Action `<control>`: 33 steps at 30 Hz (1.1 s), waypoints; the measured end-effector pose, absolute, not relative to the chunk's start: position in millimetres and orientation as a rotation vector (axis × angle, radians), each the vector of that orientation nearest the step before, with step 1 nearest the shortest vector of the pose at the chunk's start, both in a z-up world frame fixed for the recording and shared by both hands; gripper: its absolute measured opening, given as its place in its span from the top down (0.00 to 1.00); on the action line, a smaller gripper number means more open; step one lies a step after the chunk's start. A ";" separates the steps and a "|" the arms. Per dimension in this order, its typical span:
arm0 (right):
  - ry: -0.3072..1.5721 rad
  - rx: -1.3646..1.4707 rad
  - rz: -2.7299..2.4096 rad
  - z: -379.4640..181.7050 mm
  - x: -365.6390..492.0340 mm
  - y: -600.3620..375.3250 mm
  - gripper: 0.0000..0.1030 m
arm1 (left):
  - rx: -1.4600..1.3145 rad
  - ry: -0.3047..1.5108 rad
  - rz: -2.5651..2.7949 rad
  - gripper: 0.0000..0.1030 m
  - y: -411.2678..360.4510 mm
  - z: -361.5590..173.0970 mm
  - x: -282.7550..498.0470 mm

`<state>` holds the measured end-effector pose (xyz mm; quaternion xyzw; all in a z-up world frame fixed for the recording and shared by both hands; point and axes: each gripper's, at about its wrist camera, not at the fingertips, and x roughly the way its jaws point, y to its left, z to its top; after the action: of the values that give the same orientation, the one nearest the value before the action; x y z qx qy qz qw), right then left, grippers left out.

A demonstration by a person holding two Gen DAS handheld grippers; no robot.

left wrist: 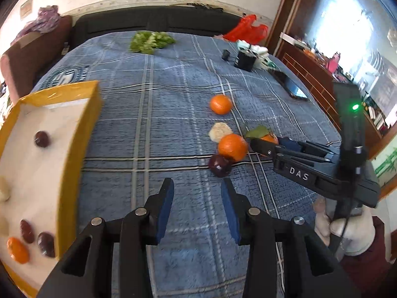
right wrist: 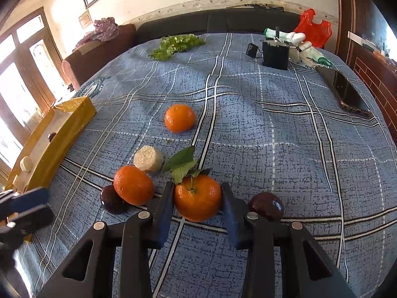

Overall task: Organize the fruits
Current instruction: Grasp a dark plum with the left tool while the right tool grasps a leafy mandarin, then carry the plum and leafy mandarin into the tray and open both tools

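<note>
— Yellow cardboard first, from the left wrist view: why does the yellow box [left wrist: 74,134] sit so close to the left tool [left wrist: 197,198]?
— It looks like the collecting place. Inside lie a small orange [left wrist: 17,250] and several dark plums [left wrist: 42,139], so fruit is gathered there. The left tool hangs over the bed [left wrist: 148,104] with its blue pads apart and nothing between them, just beside the box's near wall.
— And the loose fruit?
— Right of centre on the blue checked cover: one mandarin [left wrist: 220,104] lying alone, another orange [left wrist: 232,147] touching a dark plum [left wrist: 219,166], with a pale round piece [left wrist: 220,131] just behind. The right tool [left wrist: 264,146] reaches in from the right toward a leafy mandarin [left wrist: 269,137], mostly hidden behind it.
— Now the right wrist view. Is that leafy one gripped?
— The leafy mandarin [right wrist: 197,200] sits between the right tool's [right wrist: 197,204] fingers [right wrist: 166,207], stem and leaves upward. The left pad appears to touch the peel; a thin gap shows on the right, so I judge the jaws not yet clamped, and the fruit rests on the bed.
— Anything crowding it?
— A plum [right wrist: 266,206] just beside the right finger, and an orange [right wrist: 134,185] left of the left one, leaning on another plum [right wrist: 111,200]. The box [right wrist: 67,126] lies well apart at the left, so a carry across seems needed.
</note>
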<state>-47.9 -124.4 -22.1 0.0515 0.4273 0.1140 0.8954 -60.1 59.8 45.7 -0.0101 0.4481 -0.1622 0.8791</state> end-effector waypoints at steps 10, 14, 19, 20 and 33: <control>0.836 0.165 0.263 -12.9 -53.6 -131.1 0.62 | 0.090 0.946 -0.366 0.50 24.3 11.5 -24.7; 0.823 0.178 0.267 -11.2 -55.0 -130.9 0.62 | 0.115 0.930 -0.388 0.74 14.8 11.8 -28.5; 0.801 0.180 0.250 -9.4 -57.3 -133.0 0.62 | 0.085 0.894 -0.346 0.74 23.3 21.6 -38.0; 0.797 0.184 0.249 -9.4 -57.5 -133.8 0.62 | 0.070 0.879 -0.331 0.74 30.5 28.5 -42.9; 0.760 0.150 0.228 0.0 -64.6 -121.5 0.61 | -0.158 0.747 0.025 0.73 216.4 95.7 -123.1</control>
<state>-64.6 -121.5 0.0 0.0732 0.3697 0.1110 0.9196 -123.1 216.4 95.7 -0.0773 0.3646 0.0121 0.9279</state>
